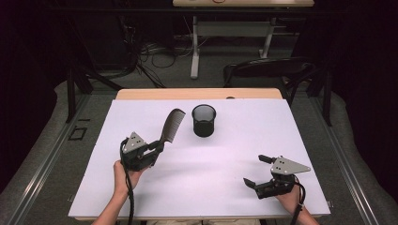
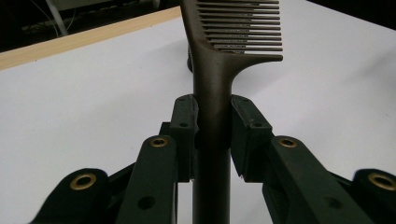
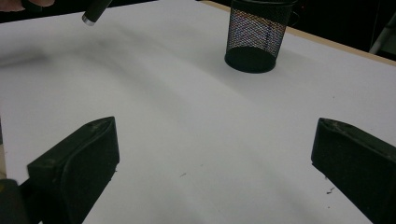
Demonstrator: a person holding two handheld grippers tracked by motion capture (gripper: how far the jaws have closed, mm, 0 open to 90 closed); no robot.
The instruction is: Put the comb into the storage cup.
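A dark comb (image 1: 172,124) is held by its handle in my left gripper (image 1: 157,147), lifted above the white table top (image 1: 234,140) at the left of the high view. In the left gripper view the comb (image 2: 212,70) stands upright between the jaws of that gripper (image 2: 212,126), teeth to the right. A black mesh cup (image 1: 204,120) stands upright just right of the comb's head, apart from it. My right gripper (image 1: 257,169) rests low at the front right, open, nothing between its jaws. The right gripper view has the mesh cup (image 3: 256,39) ahead.
The white sheet covers a wooden table whose far edge (image 1: 197,93) shows as a bare strip. A dark chair (image 1: 267,70) stands behind the table's right half. Table legs and cables lie on the floor beyond. The comb's handle end (image 3: 95,11) hangs at the top left of the right gripper view.
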